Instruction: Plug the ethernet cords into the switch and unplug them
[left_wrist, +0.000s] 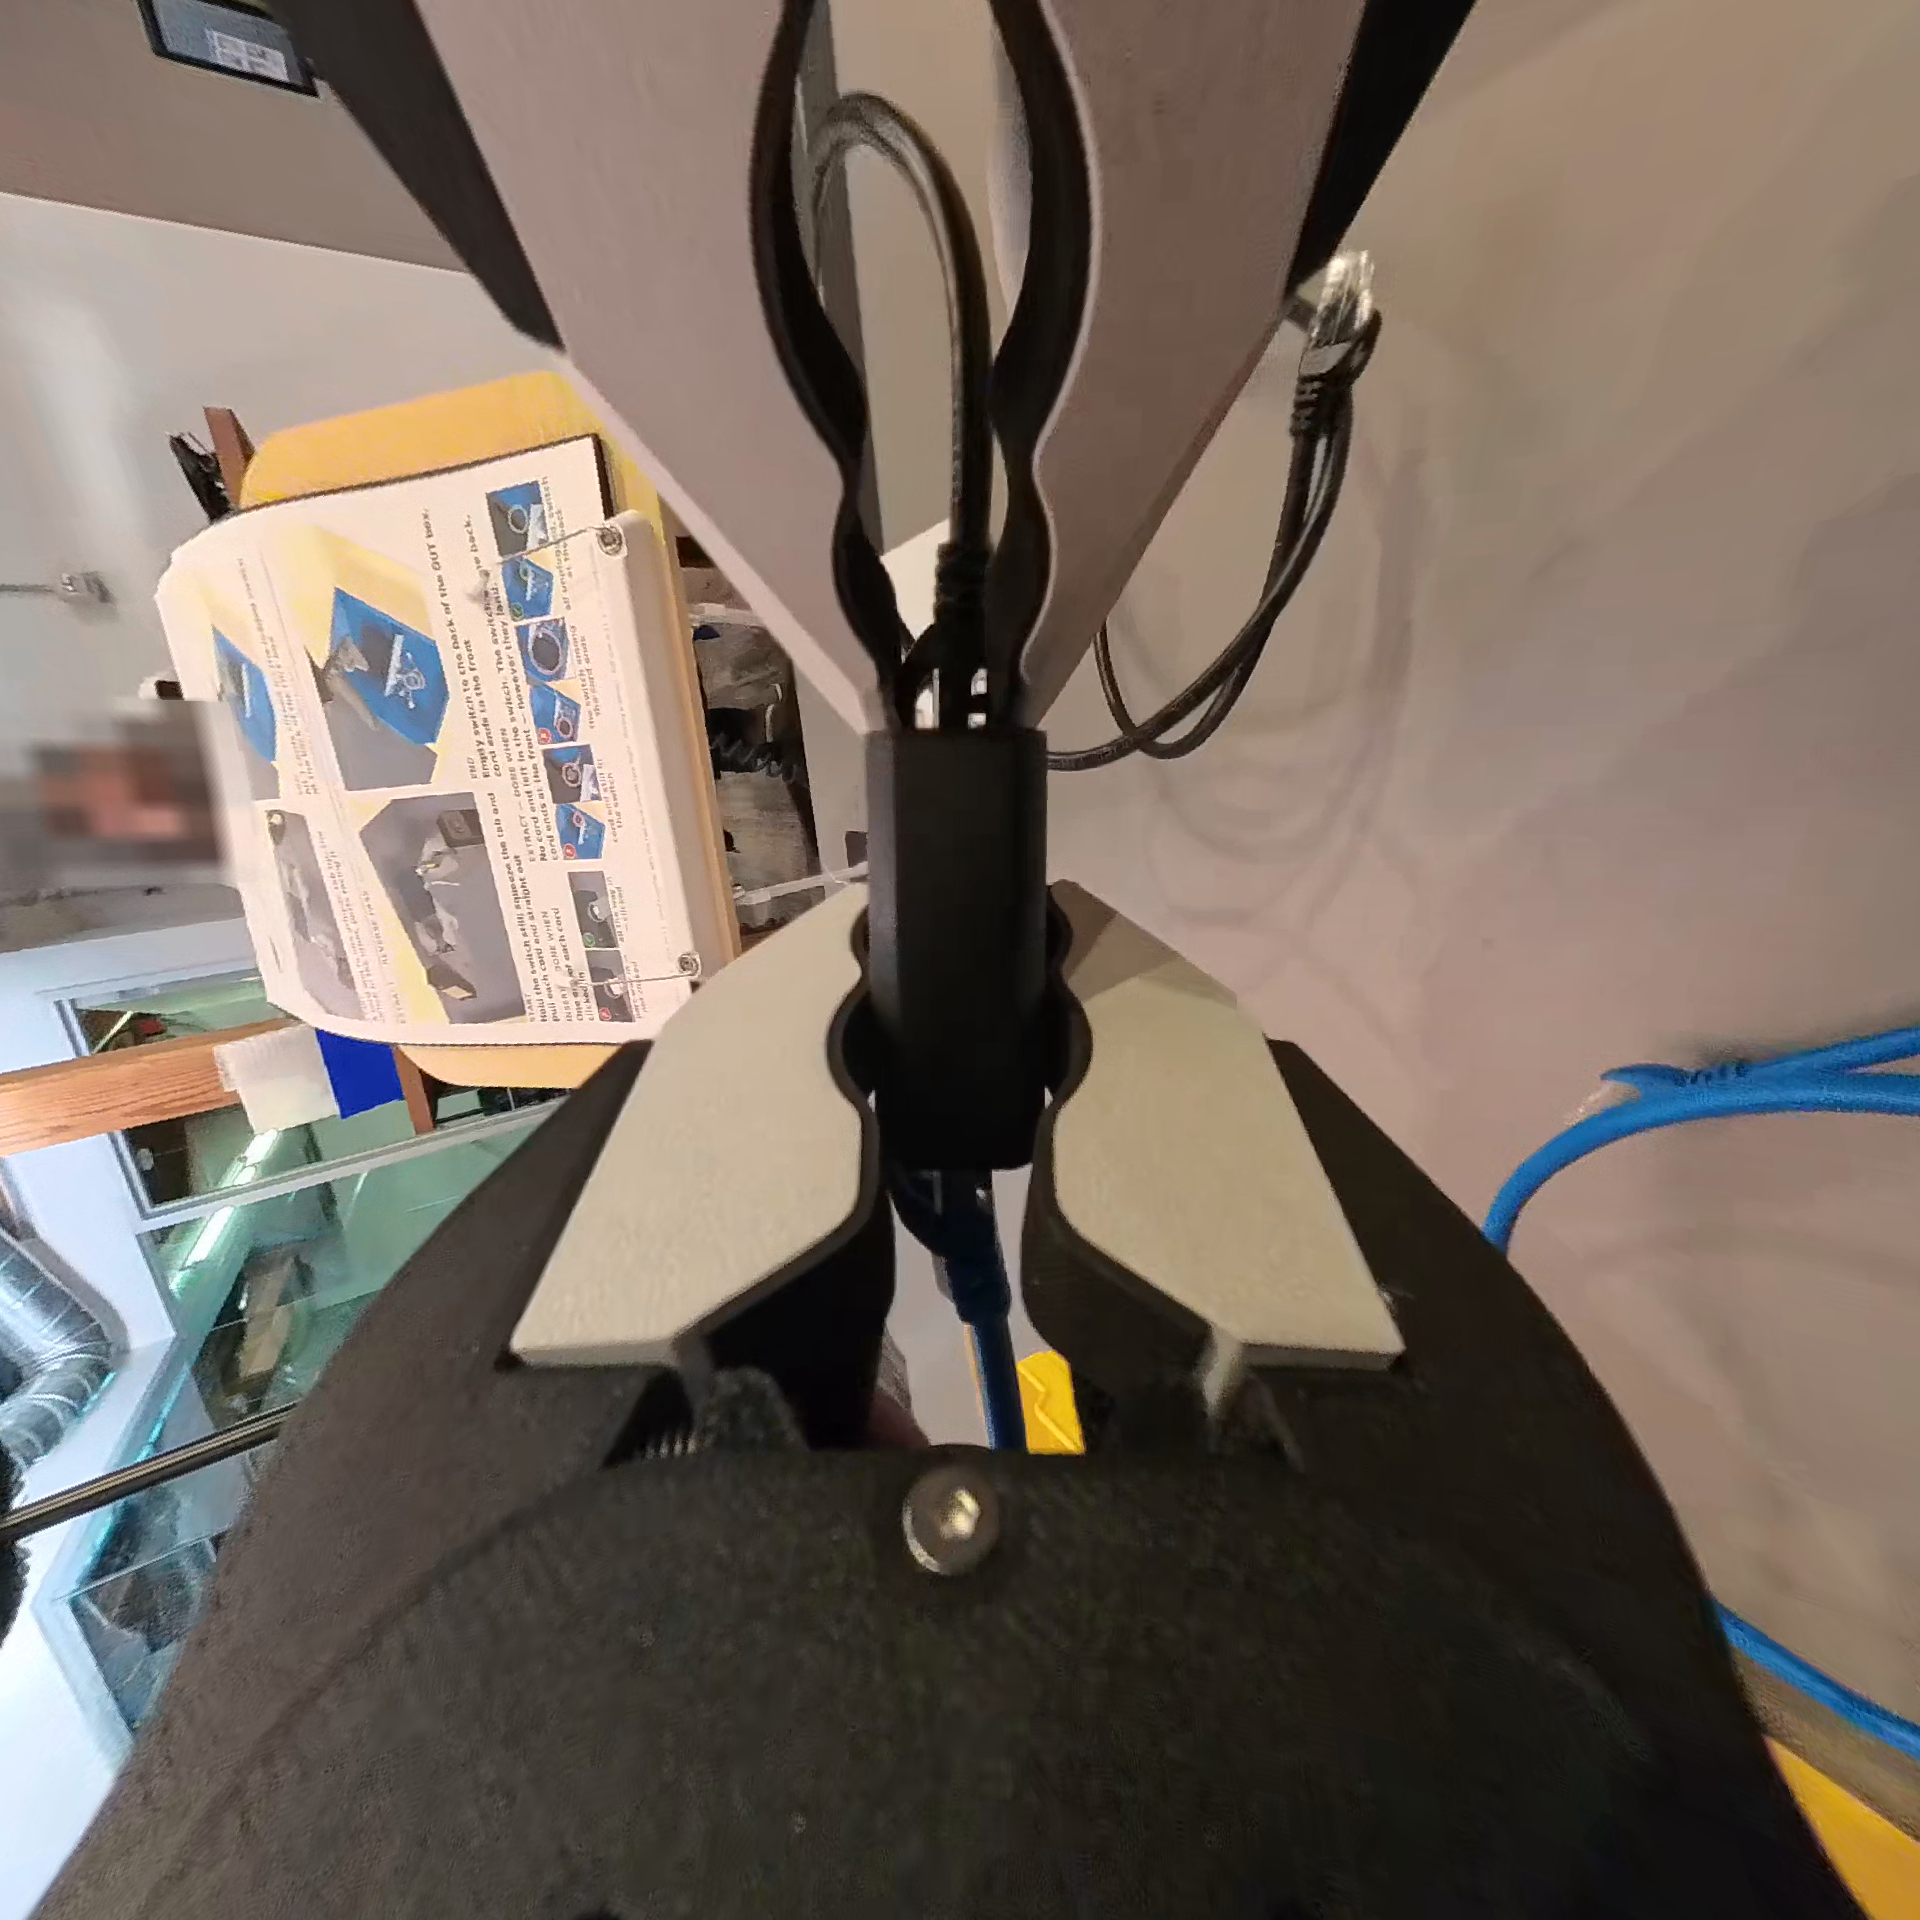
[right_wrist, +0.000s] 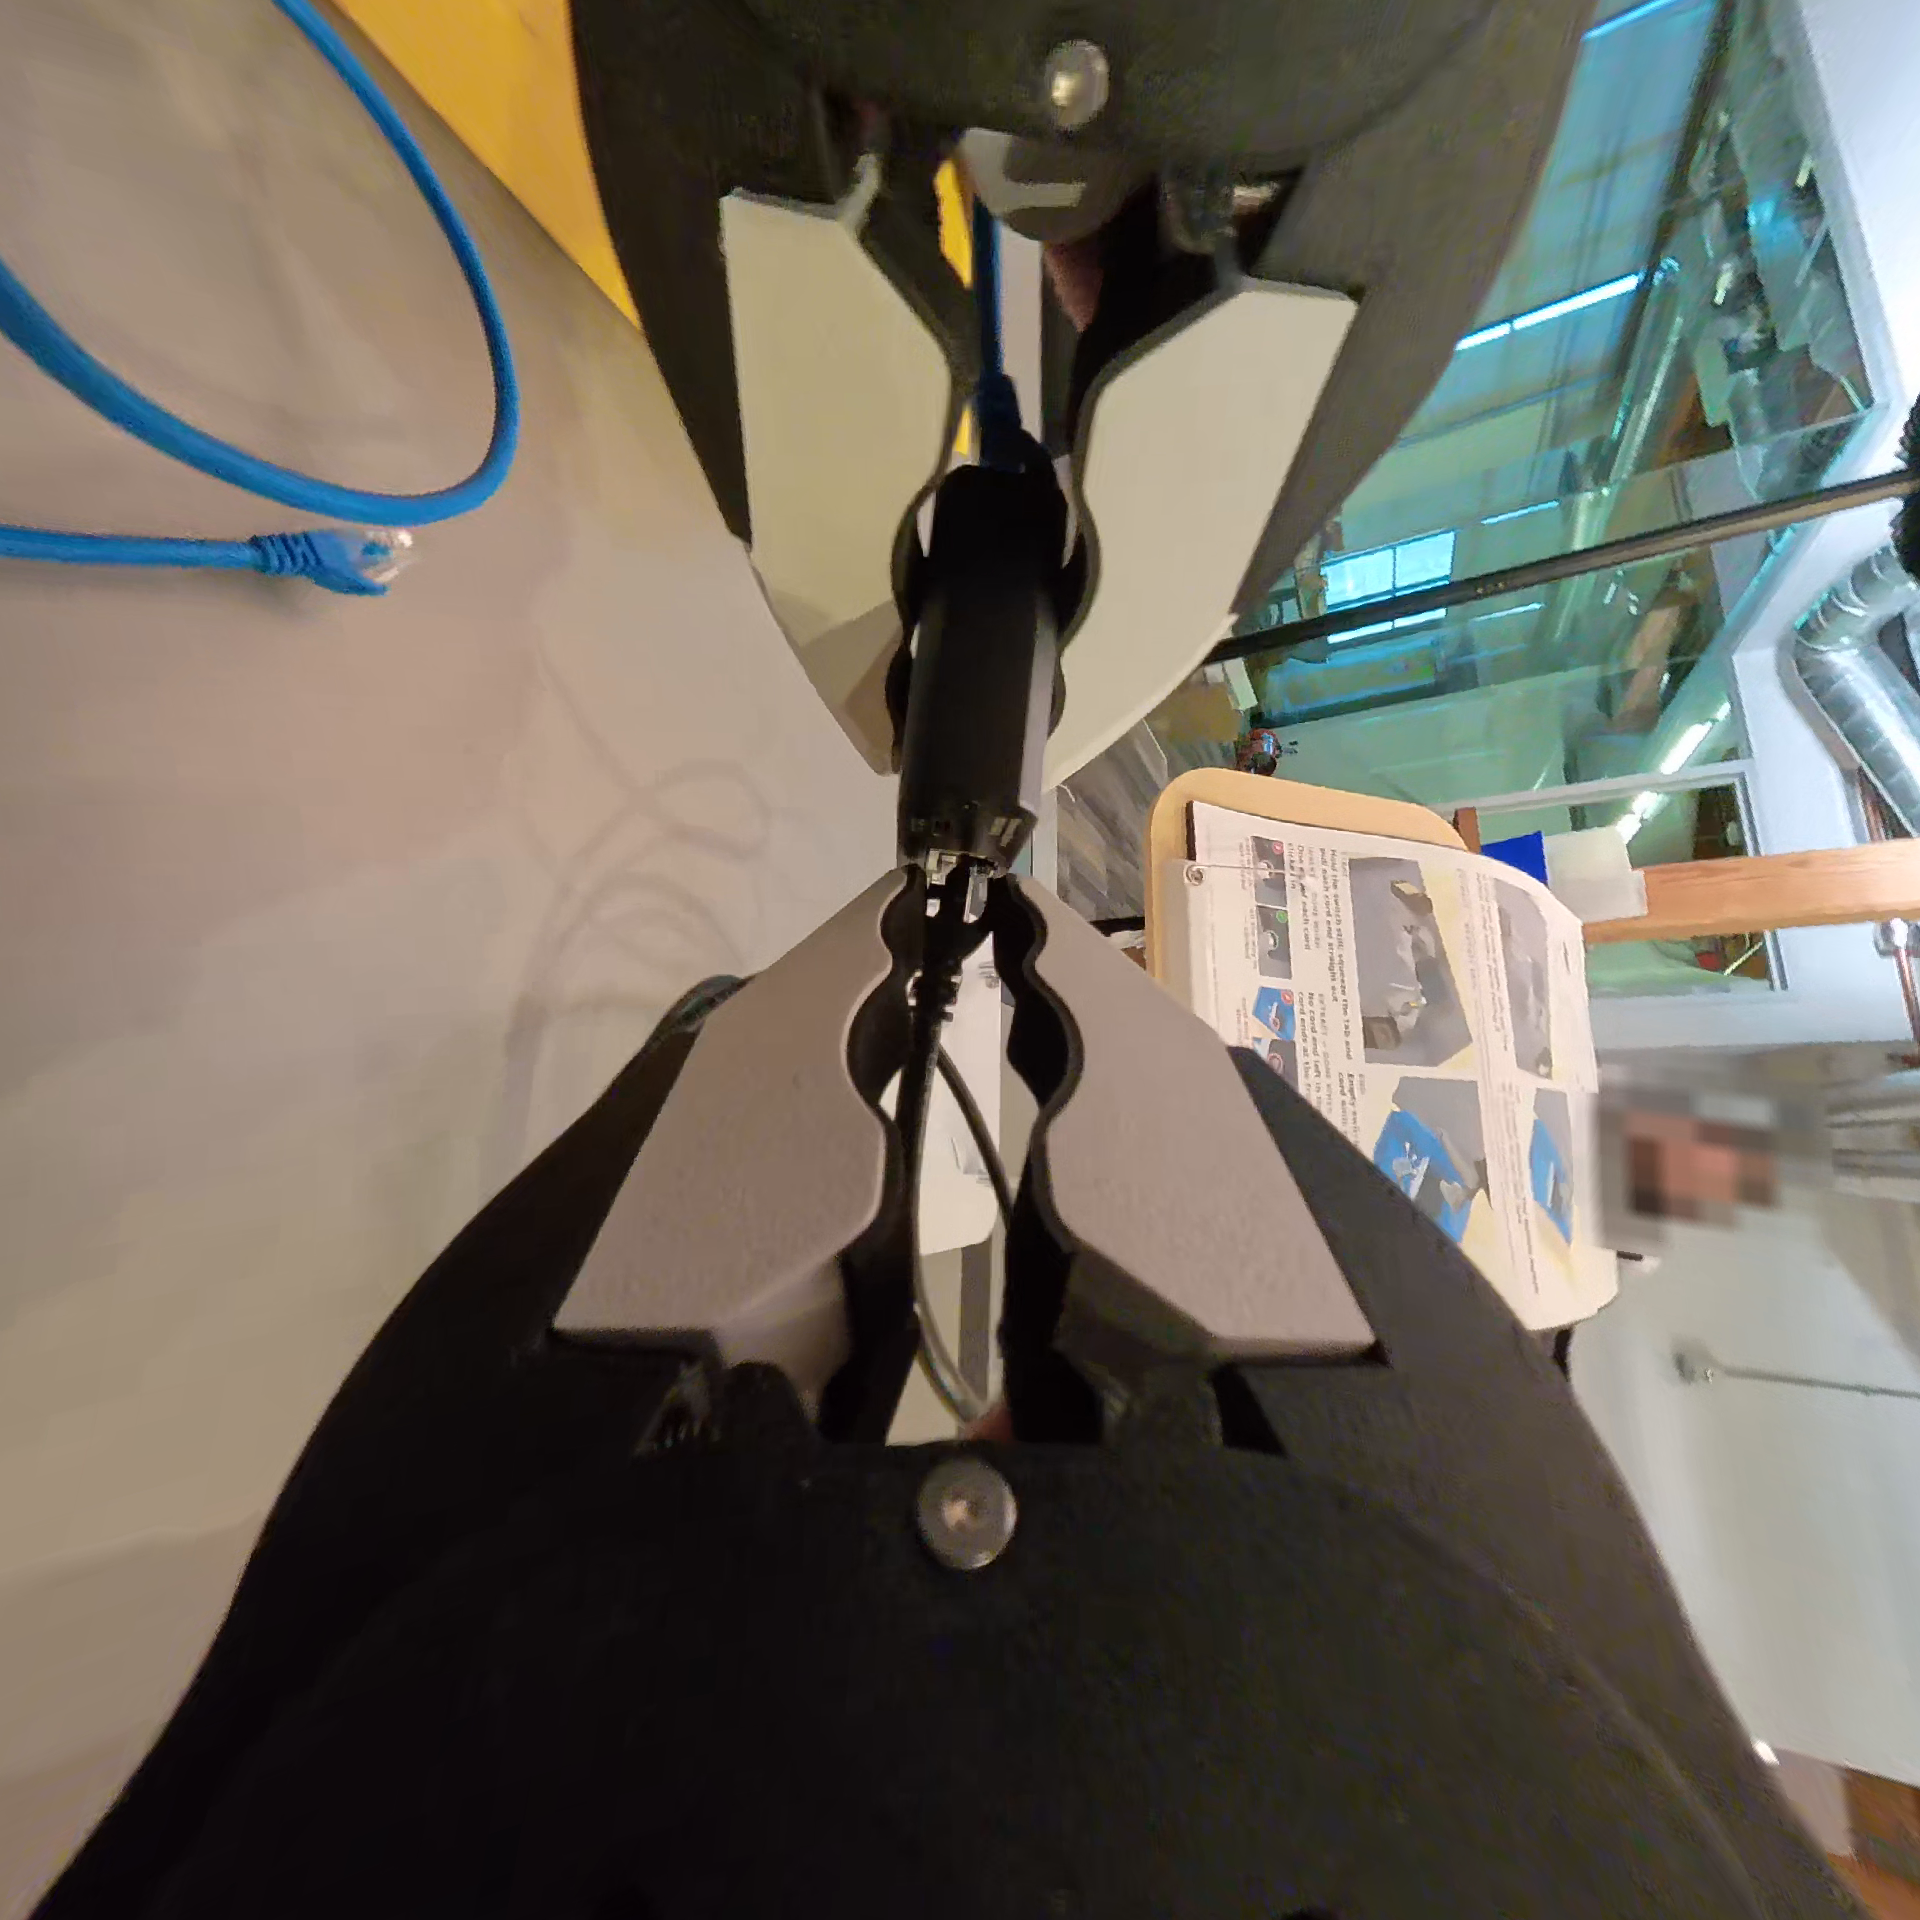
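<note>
- Clearly both grippers meet head-on in mid-air above the table, so the plug can travel straight along the port's axis.
- Left gripper has its fingers pinched around the switch, a small black box, held off the table to steady it.
- Right gripper has its fingers closed on the black cord just behind the plug, whose tip sits at the switch's port; whether it is seated I cannot tell.
- One blue cord already hangs from the switch's far end.
- Another blue cord lies loose on the table, well apart, probably waiting.
- Beside the table an instruction sheet stands propped up.
</note>
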